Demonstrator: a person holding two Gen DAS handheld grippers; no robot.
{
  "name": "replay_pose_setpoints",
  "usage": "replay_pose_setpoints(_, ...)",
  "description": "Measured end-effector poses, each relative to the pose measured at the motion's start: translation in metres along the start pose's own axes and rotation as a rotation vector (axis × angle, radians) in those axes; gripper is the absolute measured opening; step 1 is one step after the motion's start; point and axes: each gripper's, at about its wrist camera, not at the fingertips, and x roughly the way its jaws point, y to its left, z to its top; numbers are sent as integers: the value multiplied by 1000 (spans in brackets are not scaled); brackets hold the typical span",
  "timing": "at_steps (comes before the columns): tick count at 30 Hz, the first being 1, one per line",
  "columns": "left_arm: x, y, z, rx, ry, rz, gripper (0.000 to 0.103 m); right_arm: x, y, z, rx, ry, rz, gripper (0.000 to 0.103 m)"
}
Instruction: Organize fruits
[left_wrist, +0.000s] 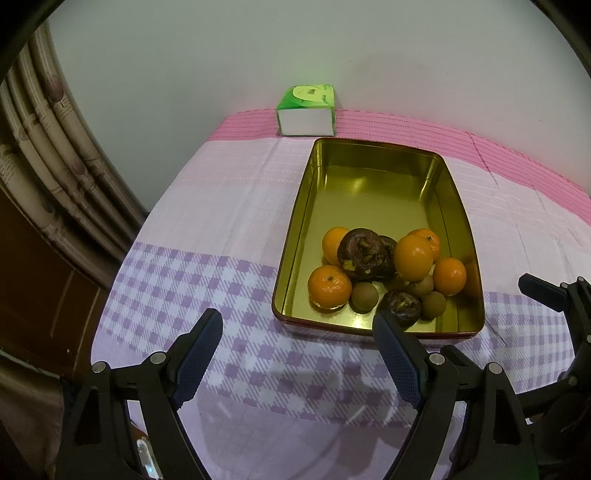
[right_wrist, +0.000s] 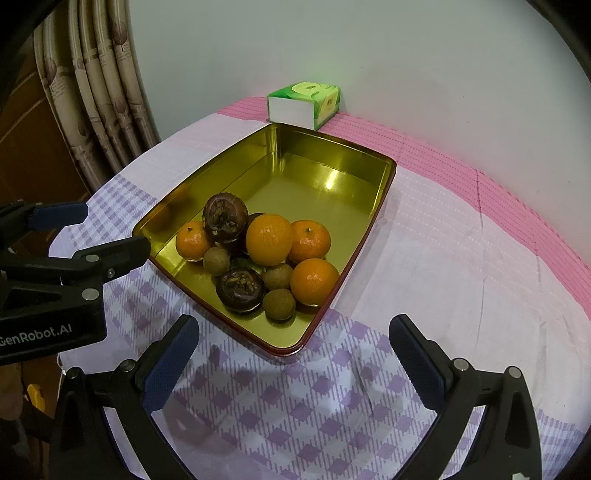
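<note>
A gold metal tin (left_wrist: 369, 184) (right_wrist: 325, 173) with a red rim sits on the checked tablecloth. Its near end holds several oranges (left_wrist: 413, 257) (right_wrist: 269, 239), dark mangosteens (left_wrist: 360, 258) (right_wrist: 225, 218) and small brown longans (left_wrist: 364, 297) (right_wrist: 279, 303), piled together. My left gripper (left_wrist: 297, 332) is open and empty, just short of the tin's near rim. My right gripper (right_wrist: 293, 338) is open and empty, also in front of the tin. The left gripper shows at the left of the right wrist view (right_wrist: 85, 229).
A green and white tissue box (left_wrist: 306, 110) (right_wrist: 303, 105) stands against the wall behind the tin. A curtain (left_wrist: 48, 155) (right_wrist: 99, 85) hangs at the left, past the table's edge. The cloth (left_wrist: 207, 206) (right_wrist: 443, 258) covers the table around the tin.
</note>
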Motion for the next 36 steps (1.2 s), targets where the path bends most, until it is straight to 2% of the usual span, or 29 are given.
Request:
replay_pose_setpoints(29, 0, 0, 1, 0, 3, -1, 84, 1, 1, 0, -2, 5, 1, 102)
replay_pose_setpoints(36, 1, -1, -1, -1, -1, -2, 88, 2, 1, -2, -1, 5, 1, 102)
